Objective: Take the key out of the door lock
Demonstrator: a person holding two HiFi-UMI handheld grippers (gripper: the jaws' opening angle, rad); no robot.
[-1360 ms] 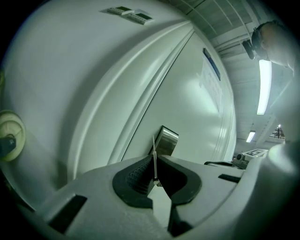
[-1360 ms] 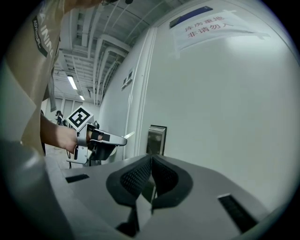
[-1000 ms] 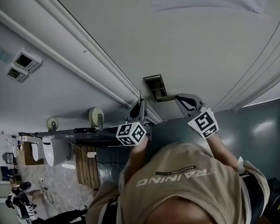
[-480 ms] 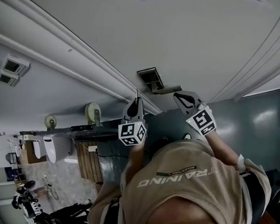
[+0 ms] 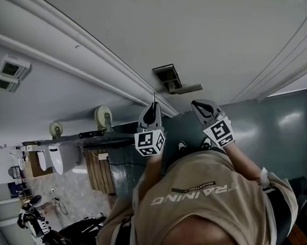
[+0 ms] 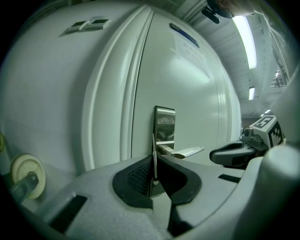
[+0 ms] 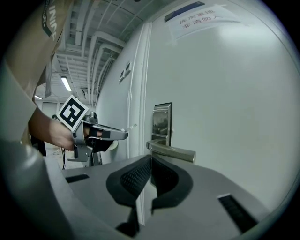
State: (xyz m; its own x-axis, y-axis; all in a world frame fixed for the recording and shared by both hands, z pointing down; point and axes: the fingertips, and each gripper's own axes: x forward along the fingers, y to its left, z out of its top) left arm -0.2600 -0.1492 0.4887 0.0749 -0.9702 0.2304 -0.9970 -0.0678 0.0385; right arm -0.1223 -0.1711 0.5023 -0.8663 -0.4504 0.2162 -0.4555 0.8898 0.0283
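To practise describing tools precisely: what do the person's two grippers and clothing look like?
Both the left gripper and right gripper have grey bodies with black textured pads. Each carries a white cube with black square markers. The person wears a tan shirt with printed lettering.

The pale grey flat door (image 6: 197, 93) carries everything here. Fixed to it, close to its edge, is an upright rectangular lock plate of polished metal (image 6: 164, 123). From the lower part of that plate a straight silver lever handle (image 6: 183, 152) sticks out toward three o'clock, roughly level. High on the door, at about one o'clock from the plate, a white paper notice (image 7: 204, 19) lies flat beneath a dark blue strip (image 7: 183, 10). At nine o'clock of the plate runs the ribbed pale door frame (image 6: 112, 93).
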